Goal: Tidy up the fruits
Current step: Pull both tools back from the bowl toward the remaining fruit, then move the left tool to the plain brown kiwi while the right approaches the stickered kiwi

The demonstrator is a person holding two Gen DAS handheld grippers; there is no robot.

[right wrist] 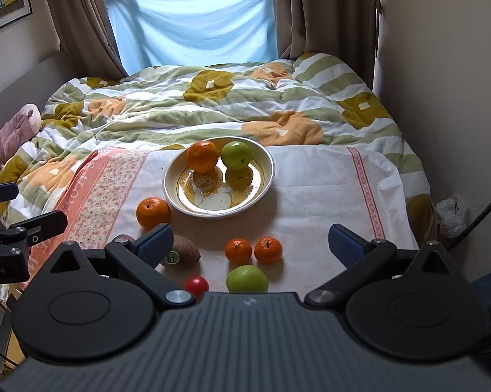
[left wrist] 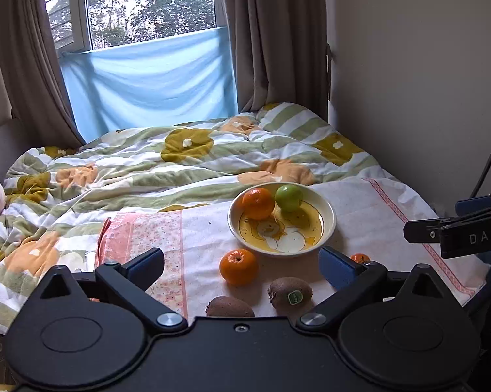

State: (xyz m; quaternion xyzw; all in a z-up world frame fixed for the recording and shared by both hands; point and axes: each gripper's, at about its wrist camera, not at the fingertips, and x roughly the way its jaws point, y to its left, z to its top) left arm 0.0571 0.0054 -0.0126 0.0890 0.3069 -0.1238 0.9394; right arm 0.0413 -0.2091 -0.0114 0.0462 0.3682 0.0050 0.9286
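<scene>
A cream bowl (left wrist: pixel 325 210) (right wrist: pixel 266 176) with a yellow picture sits on a white and pink cloth (left wrist: pixel 359 215) (right wrist: pixel 317 189) on the bed. An orange (left wrist: pixel 258 203) (right wrist: pixel 202 156) and a green apple (left wrist: pixel 288 197) (right wrist: pixel 235 155) lie in it. Loose on the cloth are a big orange (left wrist: pixel 238 267) (right wrist: pixel 153 213), a stickered kiwi (left wrist: pixel 290 292) (right wrist: pixel 183 251), a second kiwi (left wrist: pixel 229 307), two mandarins (right wrist: pixel 238 250) (right wrist: pixel 268 249), another green apple (right wrist: pixel 247 278) and a small red fruit (right wrist: pixel 197 285). My left gripper (left wrist: pixel 242 266) and right gripper (right wrist: pixel 250 243) hover open and empty over the near fruits.
A rumpled striped quilt (left wrist: pixel 180 166) (right wrist: pixel 213 107) covers the bed behind the cloth. The wall (right wrist: pixel 441 81) runs close along the right, with a plastic bag (right wrist: pixel 452 210) at its foot. A pink plush toy (right wrist: pixel 15 130) lies at the left bed edge. Curtains and a window stand behind.
</scene>
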